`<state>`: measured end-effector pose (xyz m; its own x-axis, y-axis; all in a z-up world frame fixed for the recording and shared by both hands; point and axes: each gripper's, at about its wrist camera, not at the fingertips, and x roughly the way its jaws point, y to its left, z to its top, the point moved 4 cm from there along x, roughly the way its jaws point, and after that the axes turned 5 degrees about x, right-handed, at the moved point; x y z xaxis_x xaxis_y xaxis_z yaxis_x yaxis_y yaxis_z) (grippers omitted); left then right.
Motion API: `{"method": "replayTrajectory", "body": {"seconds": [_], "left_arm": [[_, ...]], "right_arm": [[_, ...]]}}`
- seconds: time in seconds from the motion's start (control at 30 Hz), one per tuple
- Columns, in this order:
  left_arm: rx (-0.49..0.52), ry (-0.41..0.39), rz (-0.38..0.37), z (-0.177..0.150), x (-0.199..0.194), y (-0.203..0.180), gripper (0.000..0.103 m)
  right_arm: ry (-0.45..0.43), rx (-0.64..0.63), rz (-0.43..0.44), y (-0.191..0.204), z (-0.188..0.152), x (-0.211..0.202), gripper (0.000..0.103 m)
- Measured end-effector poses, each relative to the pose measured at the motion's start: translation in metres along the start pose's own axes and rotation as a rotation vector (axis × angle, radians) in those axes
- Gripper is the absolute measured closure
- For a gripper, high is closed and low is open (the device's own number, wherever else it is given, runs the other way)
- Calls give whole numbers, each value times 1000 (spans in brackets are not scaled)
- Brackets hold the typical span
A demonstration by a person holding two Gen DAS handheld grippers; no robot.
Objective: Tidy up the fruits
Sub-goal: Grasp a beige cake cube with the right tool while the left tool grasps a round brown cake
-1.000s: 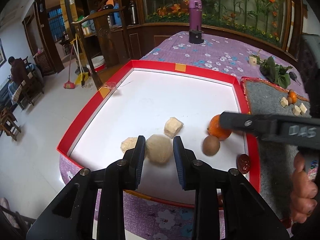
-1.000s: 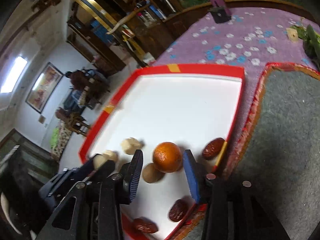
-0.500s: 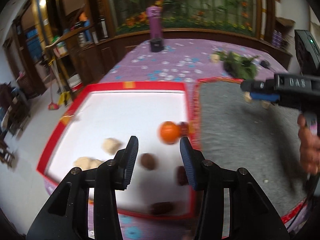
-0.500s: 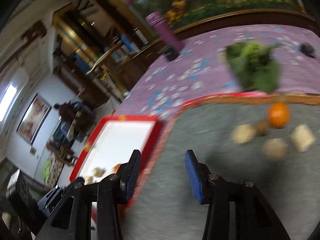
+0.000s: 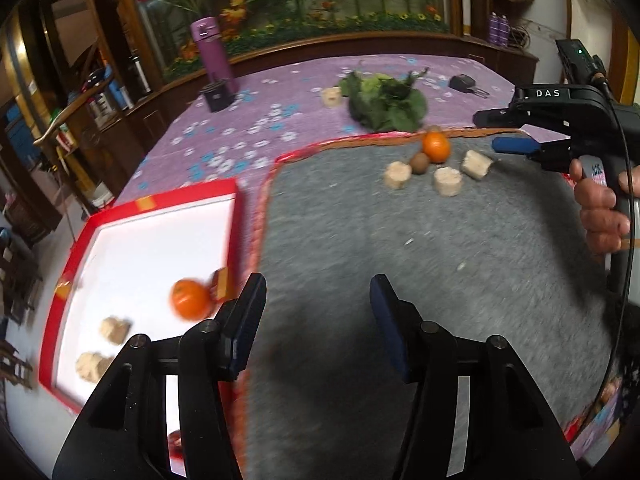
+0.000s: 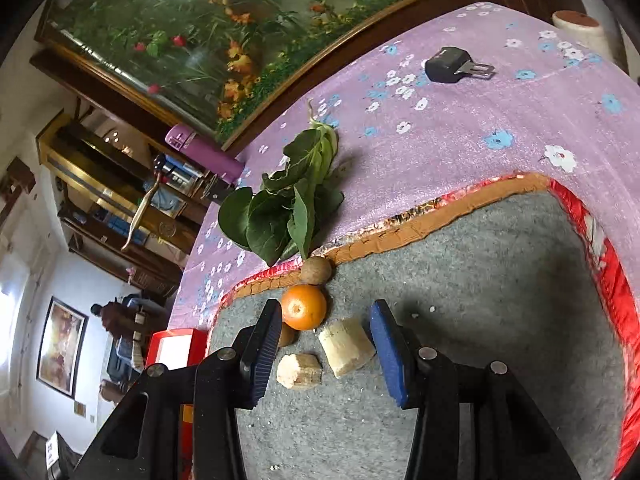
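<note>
Orange (image 6: 303,306) on grey mat (image 6: 480,300) near its orange-trimmed far edge | right gripper (image 6: 324,344) empty, part-open just before it | left gripper (image 5: 316,316) empty, jaws just widened over bare mat | red tray (image 5: 232,216) fruit blurred

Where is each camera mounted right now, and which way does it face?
Left wrist: on the left gripper, open over the grey mat; red tray at left, right gripper and hand at right.
Right wrist: on the right gripper, open, facing the orange and pale chunks.
Shared: orange, greens, mat.
</note>
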<state>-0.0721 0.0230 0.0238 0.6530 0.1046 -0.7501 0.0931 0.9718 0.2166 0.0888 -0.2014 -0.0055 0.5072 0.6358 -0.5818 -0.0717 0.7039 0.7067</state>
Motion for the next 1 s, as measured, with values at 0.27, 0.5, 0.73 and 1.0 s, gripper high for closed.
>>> {"method": "replayTrajectory", "body": {"seconds": [0.27, 0.5, 0.73, 1.0], "left_arm": [[-3, 22, -61, 22, 19, -34, 49], [33, 21, -82, 43, 31, -49, 49], [58, 18, -154, 64, 44, -70, 49], [33, 43, -211, 75, 68, -88, 49]], "right_arm": [[78, -68, -65, 5, -11, 12, 58], [90, -170, -210, 4, -20, 28, 69], [80, -88, -173, -7, -13, 25, 73], [15, 23, -101, -17, -1, 6, 73]]}}
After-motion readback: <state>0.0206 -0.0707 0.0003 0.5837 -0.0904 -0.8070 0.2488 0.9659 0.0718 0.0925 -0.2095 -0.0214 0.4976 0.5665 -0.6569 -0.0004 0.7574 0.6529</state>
